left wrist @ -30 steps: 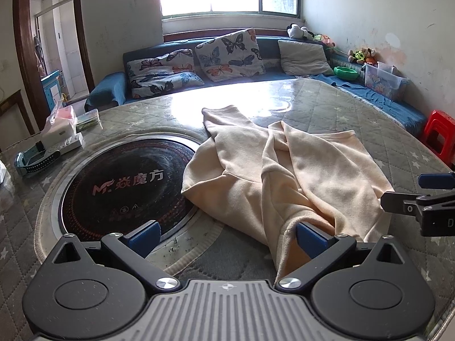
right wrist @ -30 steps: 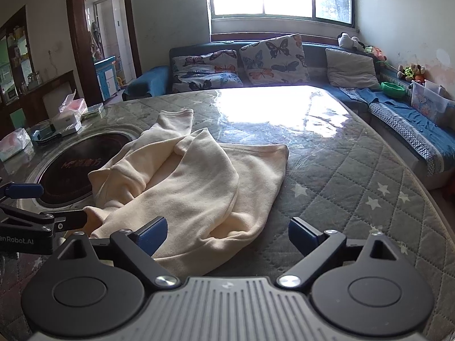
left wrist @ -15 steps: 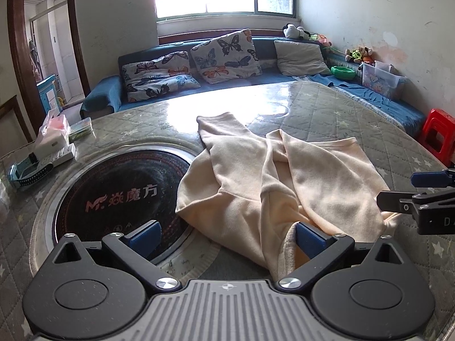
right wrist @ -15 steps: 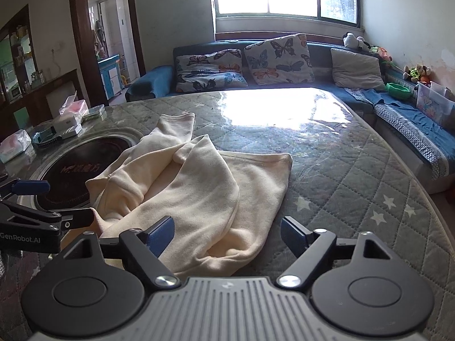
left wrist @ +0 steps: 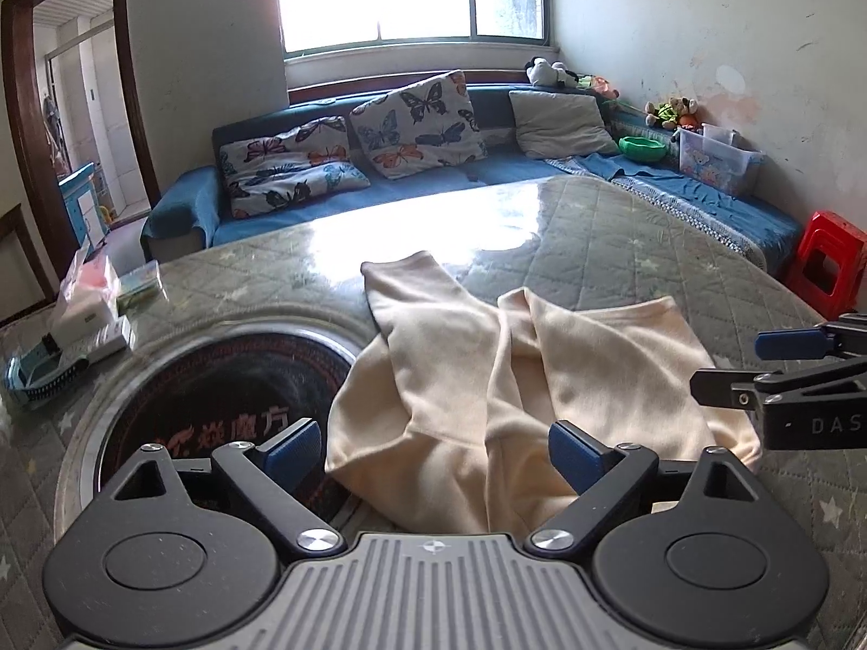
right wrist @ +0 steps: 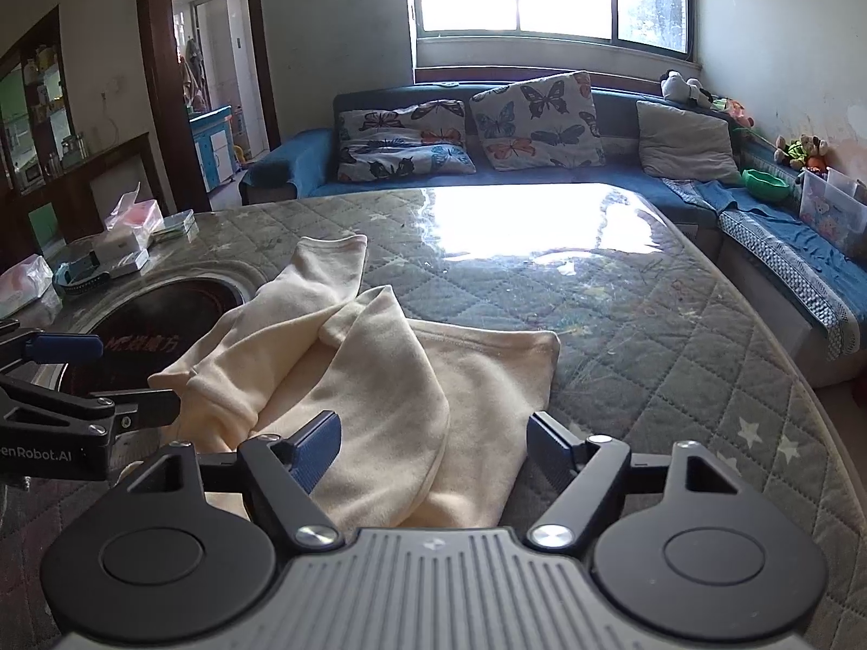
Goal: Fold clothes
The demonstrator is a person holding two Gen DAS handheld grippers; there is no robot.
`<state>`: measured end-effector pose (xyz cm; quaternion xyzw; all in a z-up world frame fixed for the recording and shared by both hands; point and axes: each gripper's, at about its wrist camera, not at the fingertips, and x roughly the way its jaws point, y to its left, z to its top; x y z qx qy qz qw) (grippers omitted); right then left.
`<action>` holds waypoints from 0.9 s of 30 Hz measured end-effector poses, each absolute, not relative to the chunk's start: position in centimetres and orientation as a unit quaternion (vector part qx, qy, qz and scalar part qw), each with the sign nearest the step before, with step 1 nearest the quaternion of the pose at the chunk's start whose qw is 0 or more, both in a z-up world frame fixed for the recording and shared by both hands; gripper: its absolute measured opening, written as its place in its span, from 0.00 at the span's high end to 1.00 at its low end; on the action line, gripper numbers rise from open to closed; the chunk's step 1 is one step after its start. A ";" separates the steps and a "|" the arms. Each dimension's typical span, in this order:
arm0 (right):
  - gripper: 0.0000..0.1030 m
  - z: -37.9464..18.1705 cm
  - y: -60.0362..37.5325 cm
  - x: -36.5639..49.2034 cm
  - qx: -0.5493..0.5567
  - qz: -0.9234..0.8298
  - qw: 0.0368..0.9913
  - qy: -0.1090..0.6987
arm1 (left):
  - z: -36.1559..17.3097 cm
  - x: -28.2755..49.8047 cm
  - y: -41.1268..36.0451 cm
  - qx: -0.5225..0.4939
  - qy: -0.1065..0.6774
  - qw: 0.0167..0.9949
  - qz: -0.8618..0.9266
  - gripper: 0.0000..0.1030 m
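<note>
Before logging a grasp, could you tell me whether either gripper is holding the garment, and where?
Nothing is held: left gripper and right gripper hover open over the garment.

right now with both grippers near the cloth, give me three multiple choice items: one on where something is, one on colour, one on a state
1. Where does the cream garment lie?
A. on the sofa
B. on the quilted table, one edge over the round black cooktop
C. on the red stool

2. What colour is the stool beside the table?
A. red
B. green
C. white

3. How do the left gripper and right gripper stand?
A. both shut on cloth
B. one open, one shut
C. both open, holding nothing

Answers:
1 B, since its left edge overlaps the cooktop.
2 A, as the left wrist view shows it plainly red.
3 C, for each pair of blue pads stands wide apart.
</note>
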<state>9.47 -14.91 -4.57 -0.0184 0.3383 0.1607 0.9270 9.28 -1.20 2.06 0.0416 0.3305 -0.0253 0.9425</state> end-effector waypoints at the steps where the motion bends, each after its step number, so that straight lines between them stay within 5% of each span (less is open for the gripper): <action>1: 0.28 -4.5 -14.9 9.6 -0.018 0.163 0.927 0.338 | 2.1 9.5 -1.3 0.044 0.332 0.942 -0.026 0.14; 10: 0.38 -4.8 -13.8 12.8 -0.023 0.186 0.919 0.346 | 1.6 12.8 -2.8 0.064 0.335 0.939 -0.049 0.26; 14: 0.44 -5.4 -13.0 14.8 -0.023 0.195 0.914 0.354 | 0.7 14.4 -3.5 0.079 0.344 0.934 -0.060 0.42; 17: 0.46 -5.9 -12.2 16.3 -0.027 0.202 0.912 0.357 | 0.0 15.5 -3.6 0.084 0.356 0.928 -0.070 0.45; 19: 0.47 -6.2 -11.7 17.1 -0.031 0.205 0.910 0.358 | -0.6 16.1 -3.6 0.088 0.366 0.924 -0.072 0.52; 23: 0.54 -6.9 -10.8 18.7 -0.025 0.217 0.904 0.367 | -1.4 16.6 -3.3 0.086 0.379 0.918 -0.081 0.81; 27: 0.63 -7.7 -10.2 19.5 -0.020 0.221 0.898 0.380 | -1.4 15.7 -2.7 0.082 0.369 0.922 -0.080 0.95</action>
